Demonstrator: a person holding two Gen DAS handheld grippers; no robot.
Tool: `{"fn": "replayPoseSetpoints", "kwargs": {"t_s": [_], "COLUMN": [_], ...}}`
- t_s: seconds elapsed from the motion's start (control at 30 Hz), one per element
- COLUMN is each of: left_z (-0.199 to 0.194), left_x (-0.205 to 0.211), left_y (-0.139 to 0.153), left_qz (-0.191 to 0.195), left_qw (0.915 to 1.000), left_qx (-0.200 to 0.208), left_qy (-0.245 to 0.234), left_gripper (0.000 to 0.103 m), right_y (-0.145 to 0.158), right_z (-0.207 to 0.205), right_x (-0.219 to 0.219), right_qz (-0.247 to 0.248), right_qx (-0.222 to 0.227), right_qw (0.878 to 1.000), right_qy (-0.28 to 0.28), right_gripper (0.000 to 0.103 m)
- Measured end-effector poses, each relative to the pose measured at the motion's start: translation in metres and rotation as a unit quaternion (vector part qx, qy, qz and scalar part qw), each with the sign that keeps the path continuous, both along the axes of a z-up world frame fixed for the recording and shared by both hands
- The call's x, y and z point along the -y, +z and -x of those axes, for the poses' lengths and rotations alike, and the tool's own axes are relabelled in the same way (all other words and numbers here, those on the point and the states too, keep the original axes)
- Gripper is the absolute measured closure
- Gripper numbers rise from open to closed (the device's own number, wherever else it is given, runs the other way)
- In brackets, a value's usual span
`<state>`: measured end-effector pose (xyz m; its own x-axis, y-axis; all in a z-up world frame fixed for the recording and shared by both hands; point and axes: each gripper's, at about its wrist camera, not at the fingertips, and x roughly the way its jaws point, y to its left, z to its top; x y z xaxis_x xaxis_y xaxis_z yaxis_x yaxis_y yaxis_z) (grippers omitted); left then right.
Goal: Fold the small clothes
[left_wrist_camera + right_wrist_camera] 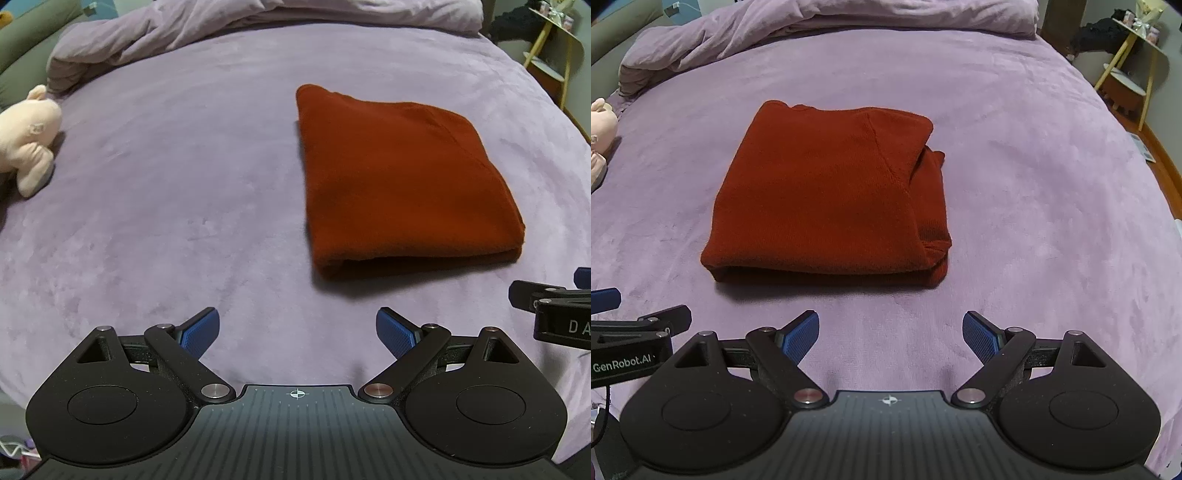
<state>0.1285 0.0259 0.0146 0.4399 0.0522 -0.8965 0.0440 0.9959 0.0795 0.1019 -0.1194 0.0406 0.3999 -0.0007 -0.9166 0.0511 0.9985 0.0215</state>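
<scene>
Your left gripper [297,334] and right gripper [891,336] both hang with jaws wide and empty above the near edge of the mauve plush bed [1015,155], since the rust-red knitted sweater [827,195] already lies folded mid-bed.

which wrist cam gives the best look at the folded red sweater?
Right wrist. The folded red sweater sits near centre there, sharp, with its seam and the tucked layers along its right edge visible. The left wrist view shows the whole sweater too, but off to the right, softer, with those layers hidden. Both grippers are open, clear of it.
</scene>
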Motion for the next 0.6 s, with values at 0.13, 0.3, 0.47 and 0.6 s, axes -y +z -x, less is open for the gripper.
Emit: {"fn": "replayPoseSetpoints", "kwargs": {"t_s": [0.13, 0.3, 0.47, 0.6], "left_z": [-0.0002, -0.0005, 0.0001, 0.0003], "left_x": [0.0009, 0.0013, 0.0040, 0.0055], "left_y": [-0.0008, -0.0018, -0.0019, -0.0021], "left_qz": [0.001, 0.005, 0.001, 0.000], "left_qw": [1.0000, 1.0000, 1.0000, 0.9999], "left_qx": [-0.004, -0.007, -0.007, -0.009], "left_qy": [-0.002, -0.001, -0.003, -0.005], "left_gripper": [0.008, 0.008, 0.008, 0.008], "right_y": [-0.0002, -0.0005, -0.0006, -0.0006], "right_z": [-0.0006, 0.0006, 0.0013, 0.0016], "right_x": [0.0013, 0.0019, 0.0025, 0.0028], "right_qz": [0.001, 0.000, -0.001, 0.000], "right_qx": [-0.001, -0.003, -0.003, -0.002], "right_qw": [1.000, 1.000, 1.000, 1.000], "right_qy": [-0.003, -0.006, -0.007, -0.009], "right_gripper": [0.018, 0.018, 0.018, 0.018]}}
